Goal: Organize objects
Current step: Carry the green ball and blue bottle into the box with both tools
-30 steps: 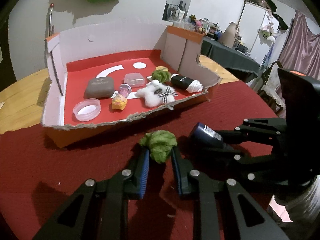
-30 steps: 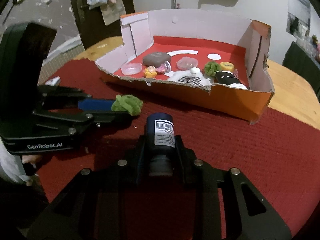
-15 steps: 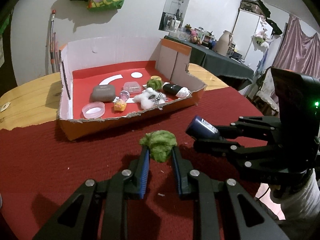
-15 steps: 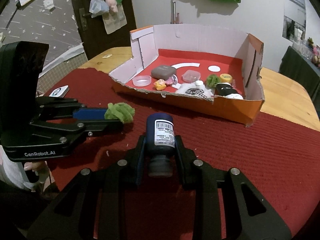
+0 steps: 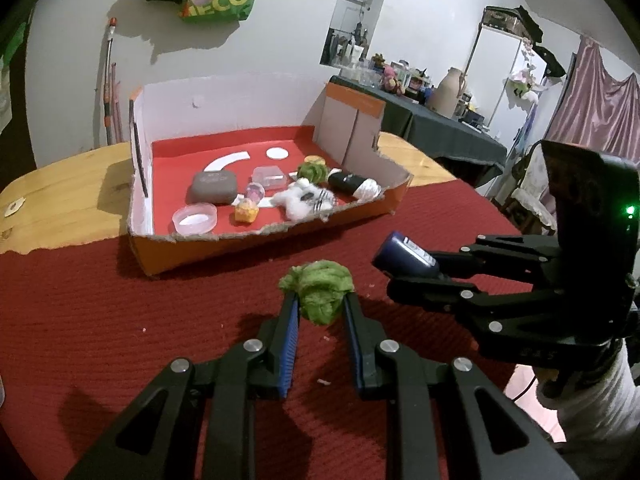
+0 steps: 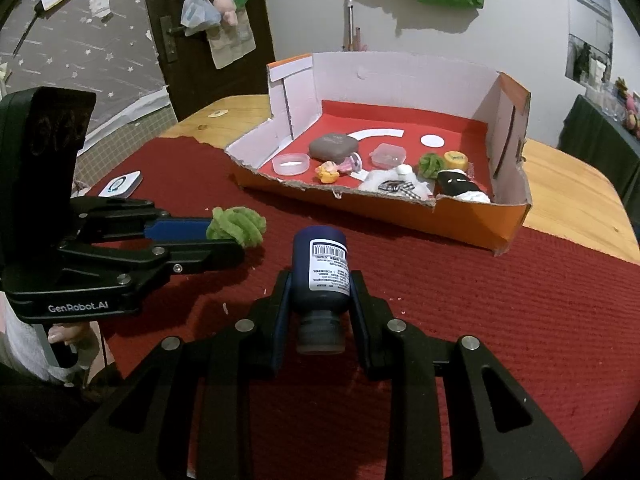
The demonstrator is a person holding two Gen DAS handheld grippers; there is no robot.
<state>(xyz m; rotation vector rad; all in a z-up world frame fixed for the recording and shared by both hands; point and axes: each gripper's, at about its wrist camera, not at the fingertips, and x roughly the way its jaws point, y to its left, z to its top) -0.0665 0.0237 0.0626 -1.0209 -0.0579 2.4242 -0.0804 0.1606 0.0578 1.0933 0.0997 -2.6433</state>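
My left gripper (image 5: 319,300) is shut on a fuzzy green scrunchie (image 5: 320,288), held above the red cloth; the right wrist view shows that scrunchie (image 6: 237,226) at the left gripper's (image 6: 230,236) tips. My right gripper (image 6: 320,284) is shut on a dark blue bottle (image 6: 322,272) with a white barcode label, cap toward the camera; in the left wrist view the bottle (image 5: 404,258) pokes out of the right gripper (image 5: 400,270). Ahead lies a torn cardboard box (image 5: 260,240) with a red floor, holding a grey case (image 5: 212,187), a clear dish (image 5: 195,218) and other small items.
The box (image 6: 460,220) also holds a second green scrunchie (image 6: 431,165), a white plush (image 6: 390,184), a rolled black sock (image 6: 460,188) and a yellow cap (image 6: 455,159). A small white device (image 6: 120,185) lies on the red cloth (image 6: 520,300) at left. Wooden tabletop (image 5: 60,192) surrounds the cloth.
Both grippers have drawn back and up a little from the box, which now looks smaller and farther off. Each still holds its object.
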